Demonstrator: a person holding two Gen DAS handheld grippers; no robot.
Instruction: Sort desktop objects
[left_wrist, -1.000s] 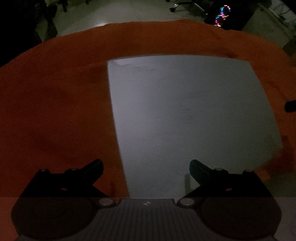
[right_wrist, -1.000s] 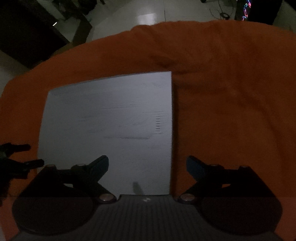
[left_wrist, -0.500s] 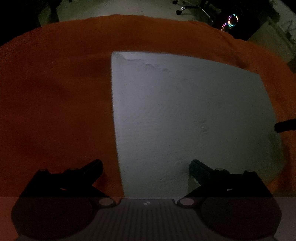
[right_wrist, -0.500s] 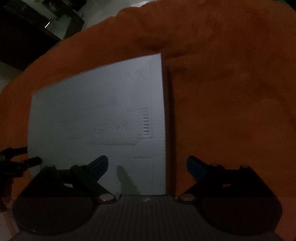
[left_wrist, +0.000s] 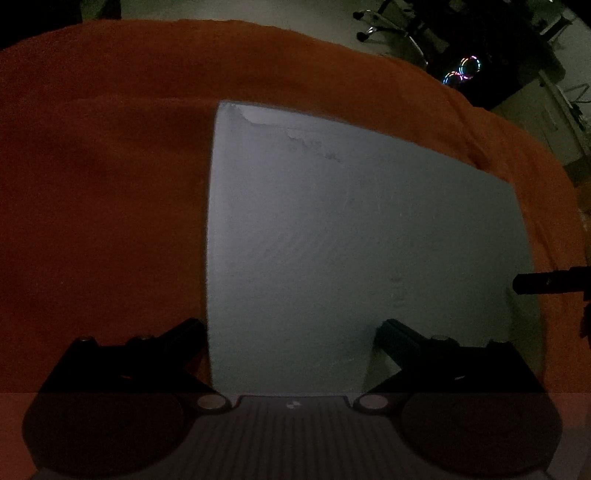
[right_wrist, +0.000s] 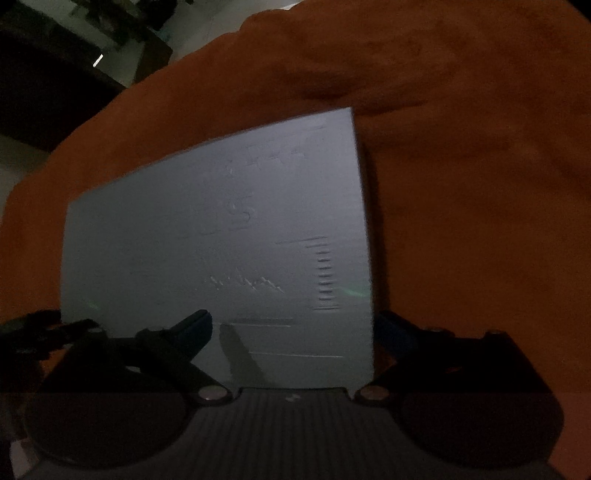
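A pale grey flat sheet (left_wrist: 351, 240) with faint embossed marks lies on an orange cloth (left_wrist: 103, 206). My left gripper (left_wrist: 290, 326) hangs open over the sheet's left edge, one finger above the cloth and the other above the sheet. The right gripper (right_wrist: 293, 319) points down over the sheet (right_wrist: 221, 229) at its right edge. Its jaws are opening, and nothing is pressed between them. One dark finger of the right gripper (left_wrist: 546, 282) pokes in at the right of the left wrist view. The left gripper (right_wrist: 37, 328) shows dimly at the left of the right wrist view.
The orange cloth (right_wrist: 461, 184) covers the whole table and bunches into folds behind the sheet. Beyond the far edge is a dim floor with a chair base (left_wrist: 384, 29) and a computer with coloured lights (left_wrist: 461, 70).
Both grippers have sunk toward the sheet, which now fills more of each view. The left wrist view has rolled, so the sheet's far edge slants. The right jaws stand slightly wider.
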